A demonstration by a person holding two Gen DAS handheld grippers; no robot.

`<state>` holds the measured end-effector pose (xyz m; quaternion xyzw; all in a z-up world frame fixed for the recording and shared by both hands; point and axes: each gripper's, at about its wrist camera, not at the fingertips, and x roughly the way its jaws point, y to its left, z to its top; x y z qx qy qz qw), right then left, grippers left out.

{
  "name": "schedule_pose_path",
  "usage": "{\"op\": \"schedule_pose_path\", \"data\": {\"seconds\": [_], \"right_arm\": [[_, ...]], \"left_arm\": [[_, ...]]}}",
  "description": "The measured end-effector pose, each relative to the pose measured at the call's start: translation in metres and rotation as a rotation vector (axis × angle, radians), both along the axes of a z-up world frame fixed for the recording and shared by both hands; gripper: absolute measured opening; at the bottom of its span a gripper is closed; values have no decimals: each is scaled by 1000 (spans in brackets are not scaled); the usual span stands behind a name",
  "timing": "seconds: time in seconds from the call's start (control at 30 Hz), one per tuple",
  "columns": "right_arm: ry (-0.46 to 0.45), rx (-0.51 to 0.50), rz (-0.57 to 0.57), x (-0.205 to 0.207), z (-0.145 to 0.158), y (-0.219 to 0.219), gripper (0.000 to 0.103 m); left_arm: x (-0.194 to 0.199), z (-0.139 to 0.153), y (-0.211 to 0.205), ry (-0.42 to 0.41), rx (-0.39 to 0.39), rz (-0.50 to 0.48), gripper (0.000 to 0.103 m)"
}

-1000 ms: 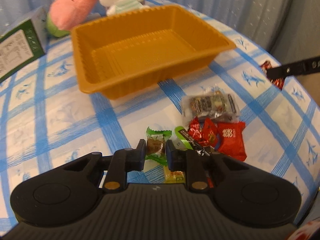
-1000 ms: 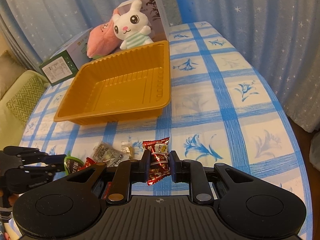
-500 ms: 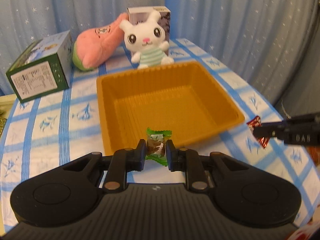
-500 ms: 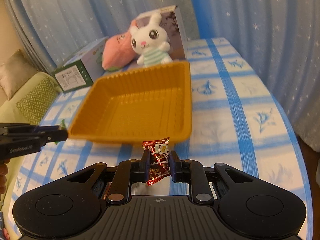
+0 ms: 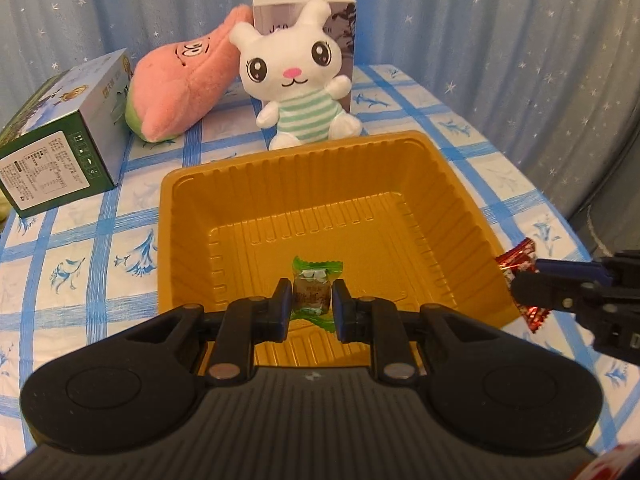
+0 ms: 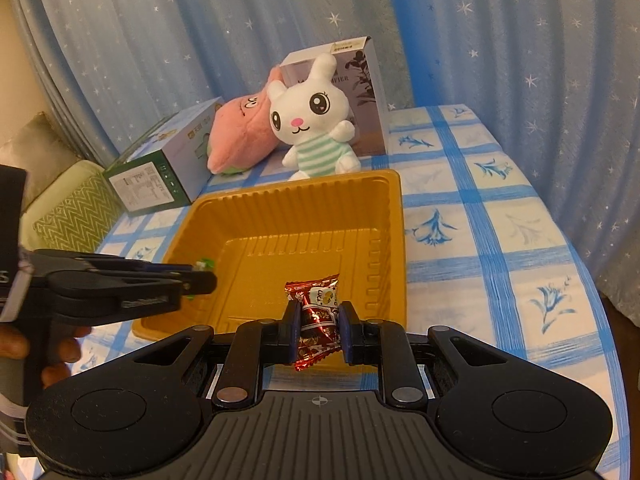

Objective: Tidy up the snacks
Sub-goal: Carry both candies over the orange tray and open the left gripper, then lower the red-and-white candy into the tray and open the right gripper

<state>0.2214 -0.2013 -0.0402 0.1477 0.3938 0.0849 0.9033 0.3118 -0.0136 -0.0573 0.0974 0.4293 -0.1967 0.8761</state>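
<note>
Table (image 5: 100,216) had a white cloth with blue checks and little flower prints, starry blue curtains (image 6: 140,48) all around it. The orange ribbed tray (image 5: 452,200) sat mid-table, plush bunny (image 5: 298,80) at its 12 o'clock. Left hand-held gripper (image 5: 312,300) was clamped on a green-wrapped candy (image 5: 316,280) over the tray. Right hand-held gripper (image 6: 319,322) pinched a shiny red snack packet (image 6: 316,312) over the tray's 6 o'clock edge.
</note>
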Motion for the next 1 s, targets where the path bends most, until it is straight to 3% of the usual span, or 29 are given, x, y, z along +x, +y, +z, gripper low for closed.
{"op": "schedule_pose_path", "data": {"seconds": [0.3, 0.6, 1.0], "right_arm": [[12, -8, -1, 5, -5, 0, 20], [3, -1, 21, 12, -3, 1, 20], [42, 28, 109, 59, -23, 23, 20]], "left_arm": [[15, -11, -5, 28, 10, 26, 19], [9, 2, 25, 20, -16, 87, 19], [4, 5, 47, 27, -17, 146, 19]]}}
